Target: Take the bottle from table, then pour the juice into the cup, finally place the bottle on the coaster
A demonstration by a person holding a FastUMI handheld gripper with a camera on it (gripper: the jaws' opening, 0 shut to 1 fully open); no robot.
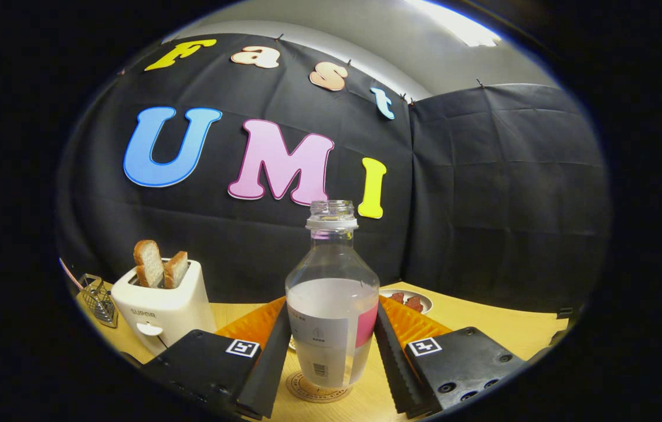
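Bottle (331, 293) stands upright on the coaster (316, 388), cap off, clear liquid filling roughly its lower half. Coaster disc shows under and slightly to one side of the bottle base, so the base may not be centred on it; hard to tell through the fisheye.

Tongs (331, 357) bracket the bottle body, one finger on each flank at label height. Both fingers lie right against the bottle sides; whether they press or have a sliver of clearance I cannot tell.

Relative to the bottle: toaster (162, 306) with two bread slices off to one side, wire basket (98, 299) beyond that, small plate (407, 300) with reddish food behind the bottle on the other side. Cup not identified.

Judged stage: final placement, release pending.

Risks:
- Open neck, tall narrow body: any sideways drag on pulling the tongs back tips it and spills onto the bench (495, 328)
- Uneven opening, one finger clinging to the label, would twist or slide the base off the coaster
- If the base overhangs the coaster rim, the bottle may rock on release
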